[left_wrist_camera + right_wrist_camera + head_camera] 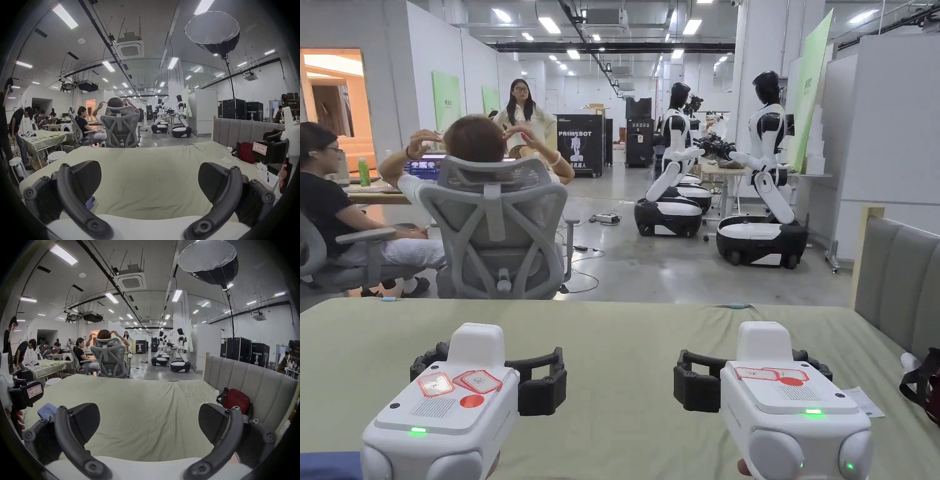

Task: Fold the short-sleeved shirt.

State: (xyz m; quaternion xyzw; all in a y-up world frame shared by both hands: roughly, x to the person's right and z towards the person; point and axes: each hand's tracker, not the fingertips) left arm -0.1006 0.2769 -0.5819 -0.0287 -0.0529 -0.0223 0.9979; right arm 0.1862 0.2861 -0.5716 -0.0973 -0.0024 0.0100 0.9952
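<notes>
Over the green-sheeted bed [625, 337] I hold left gripper [540, 381] and right gripper [694, 381], jaws wide and empty — the shirt, seemingly the blue cloth [47, 410] at my near left, looks soft, light — best pinched at an edge.

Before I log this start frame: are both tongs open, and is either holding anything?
Left tongs: open, holding nothing, above the green sheet.
Right tongs: open, holding nothing.
</notes>
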